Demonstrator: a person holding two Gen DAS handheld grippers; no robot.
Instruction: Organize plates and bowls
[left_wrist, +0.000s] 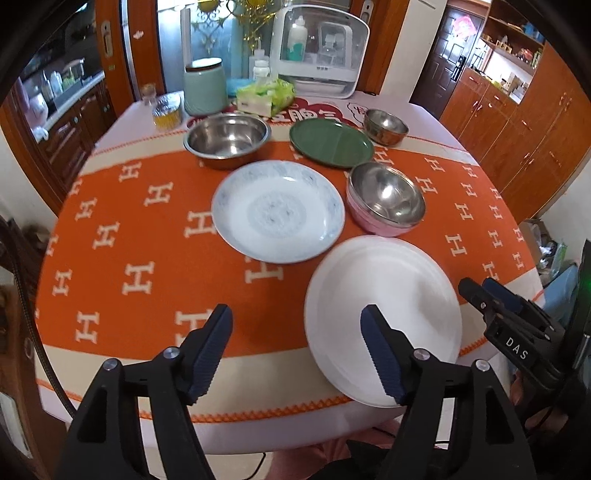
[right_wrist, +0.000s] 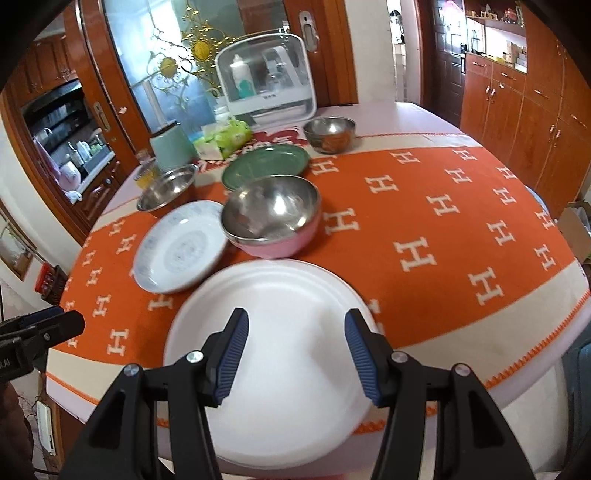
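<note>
White plate (right_wrist: 280, 354) lying flat at the near table edge, partly over the edge, directly below and ahead of right gripper (right_wrist: 295, 358); off to the right of left gripper (left_wrist: 297, 354), its right finger over the plate's left rim. Blue-patterned plate (left_wrist: 277, 212) just beyond, beside pink bowl (left_wrist: 384, 206) with a steel liner, seemingly empty. Farther back: large steel bowl (left_wrist: 227, 138), green plate (left_wrist: 330, 142), small steel bowl (left_wrist: 386, 125), all empty as far as can be seen. Behind them a mint canister (left_wrist: 205, 86), tissue pack (left_wrist: 264, 96) and white sterilizer cabinet (left_wrist: 319, 44) with bottles inside. Orange H-patterned tablecloth (left_wrist: 129, 229) under everything. Left jaws wide apart, gripping nothing. Right jaws moderately apart, nothing between them, above the white plate without visible contact.
</note>
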